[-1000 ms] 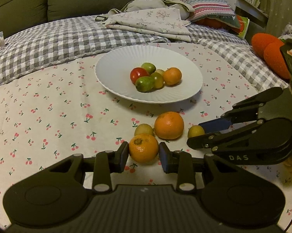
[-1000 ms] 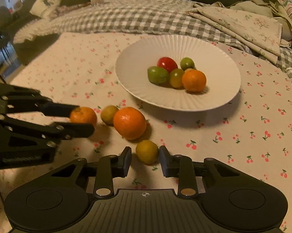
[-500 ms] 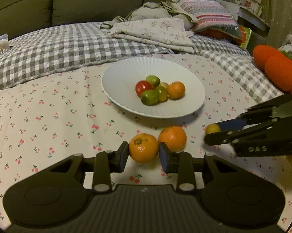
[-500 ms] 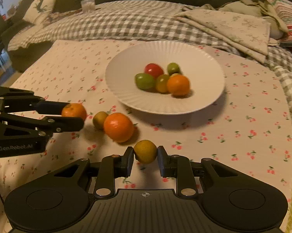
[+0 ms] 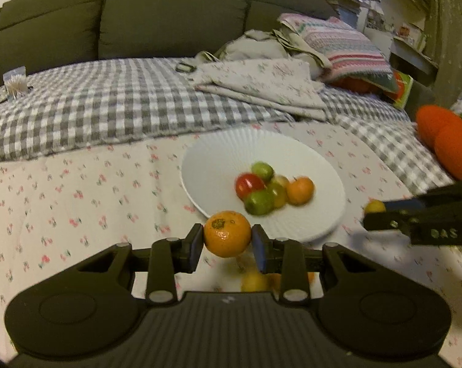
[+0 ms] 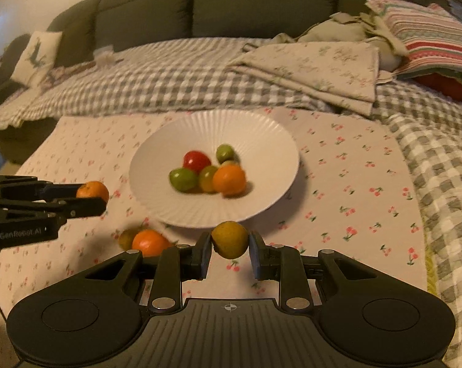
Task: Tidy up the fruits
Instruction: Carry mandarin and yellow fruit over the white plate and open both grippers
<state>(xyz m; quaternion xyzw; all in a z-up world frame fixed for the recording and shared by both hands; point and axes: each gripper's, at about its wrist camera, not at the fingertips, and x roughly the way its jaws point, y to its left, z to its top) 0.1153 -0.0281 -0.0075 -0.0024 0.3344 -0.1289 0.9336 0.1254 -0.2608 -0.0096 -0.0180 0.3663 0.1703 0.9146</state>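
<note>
I have the left gripper (image 5: 227, 242) clamped on a mandarin (image 5: 227, 233) and the right gripper (image 6: 230, 253) clamped on a yellow-green fruit (image 6: 230, 239), both raised clear of the cloth so I can carry them to the plate (image 6: 261, 141) at twelve o'clock.

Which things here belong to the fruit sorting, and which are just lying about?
Job:
- orange in left gripper
- yellow-green fruit in right gripper
- white plate holding fruit
- loose orange and small fruit on the cloth

Lying about:
- folded floral cloth
- striped pillow
- sofa
</note>
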